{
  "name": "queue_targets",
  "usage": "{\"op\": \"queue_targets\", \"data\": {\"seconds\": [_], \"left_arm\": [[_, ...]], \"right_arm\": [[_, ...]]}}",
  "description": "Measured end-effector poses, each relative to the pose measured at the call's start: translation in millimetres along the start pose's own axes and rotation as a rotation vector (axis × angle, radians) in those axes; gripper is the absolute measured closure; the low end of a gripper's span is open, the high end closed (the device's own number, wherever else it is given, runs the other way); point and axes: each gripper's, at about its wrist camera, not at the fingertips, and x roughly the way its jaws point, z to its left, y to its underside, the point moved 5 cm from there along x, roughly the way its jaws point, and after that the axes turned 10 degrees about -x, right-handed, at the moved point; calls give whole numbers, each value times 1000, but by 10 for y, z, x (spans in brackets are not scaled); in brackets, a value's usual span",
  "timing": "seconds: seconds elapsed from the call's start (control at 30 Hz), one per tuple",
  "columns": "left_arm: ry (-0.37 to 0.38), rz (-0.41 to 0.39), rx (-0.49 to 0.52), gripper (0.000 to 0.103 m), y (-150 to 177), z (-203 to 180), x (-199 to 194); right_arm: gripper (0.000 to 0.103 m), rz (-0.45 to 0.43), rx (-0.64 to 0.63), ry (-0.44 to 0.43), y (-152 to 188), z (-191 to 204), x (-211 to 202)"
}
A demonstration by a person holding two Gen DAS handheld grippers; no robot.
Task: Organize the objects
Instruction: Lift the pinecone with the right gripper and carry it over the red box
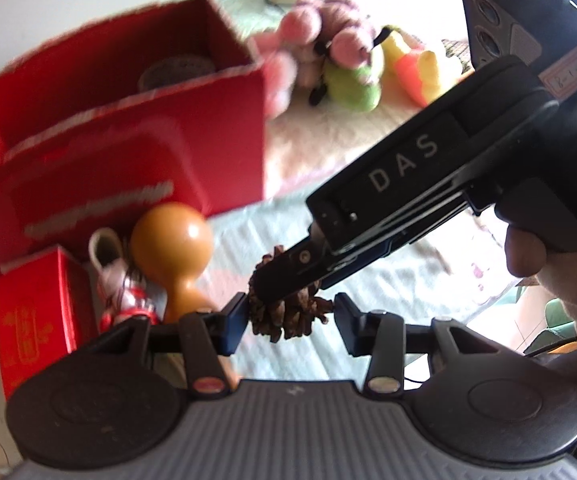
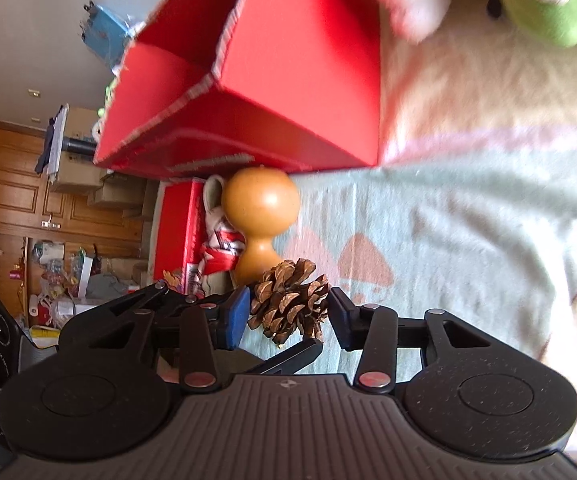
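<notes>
Both hand-held grippers bracket the brown scaly pine cone (image 2: 288, 300): right hand-held gripper (image 2: 288, 314) and left hand-held gripper (image 1: 290, 318) spread, neither visibly clamping. Open red cardboard box (image 2: 288, 92) ahead holds little; most sorting remains.

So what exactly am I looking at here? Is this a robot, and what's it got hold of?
It isn't a robot. A person holds a two-finger gripper tool in each hand, and each tool carries a wide-angle camera looking along its fingers. One picture comes from the left gripper, the other from the right gripper, which views the scene sideways. Both sets of fingers sit around the same pinecone. It looks like a handover, but I cannot tell which one is actually squeezing it. On the pale blanket are an open large red box, a small red box, an orange gourd and some plush toys.
</notes>
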Motion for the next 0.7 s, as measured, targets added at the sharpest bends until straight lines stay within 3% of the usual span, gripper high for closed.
{"op": "queue_targets", "data": {"seconds": [0.43, 0.7], "left_arm": [[89, -182, 102, 58, -612, -158, -445], [141, -283, 110, 58, -1061, 187, -640]], "right_arm": [[57, -180, -90, 93, -417, 382, -443], [57, -231, -241, 217, -943, 782, -294]]}}
